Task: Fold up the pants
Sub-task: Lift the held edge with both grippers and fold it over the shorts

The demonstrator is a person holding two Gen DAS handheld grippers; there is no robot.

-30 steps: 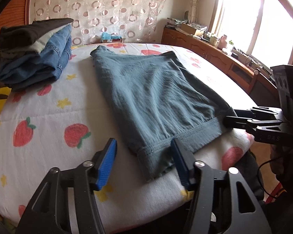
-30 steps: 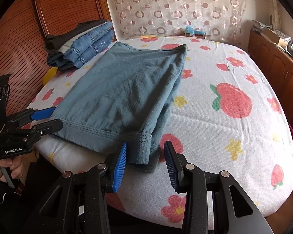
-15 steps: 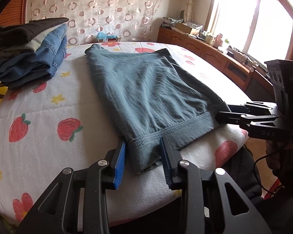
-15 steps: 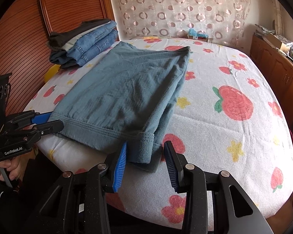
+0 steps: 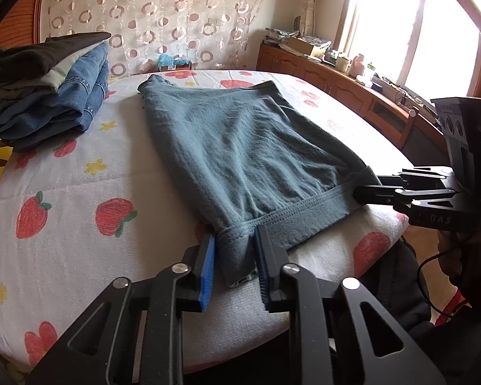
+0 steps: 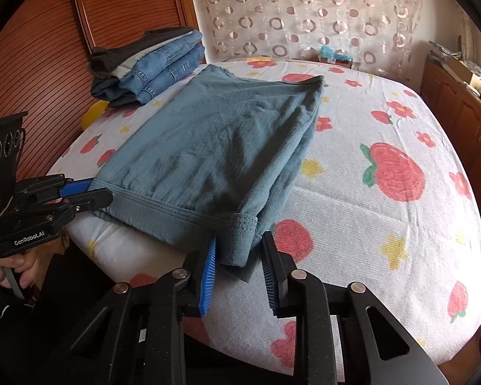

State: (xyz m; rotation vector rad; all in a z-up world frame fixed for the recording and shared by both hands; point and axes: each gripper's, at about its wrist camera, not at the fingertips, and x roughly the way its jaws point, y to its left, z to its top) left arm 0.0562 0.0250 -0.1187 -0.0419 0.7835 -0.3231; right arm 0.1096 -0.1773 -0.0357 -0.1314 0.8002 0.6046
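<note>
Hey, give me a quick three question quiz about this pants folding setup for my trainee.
1. True or false: the teal pants lie flat on the strawberry sheet.
2. What sits at the sheet's far left? A folded clothes stack; B laundry basket; C pillow.
3. Which pants edge do the left gripper and right gripper grip?
Key: 1 true. 2 A. 3 the near banded edge, one corner each; both jaws have just been closing onto it.
</note>
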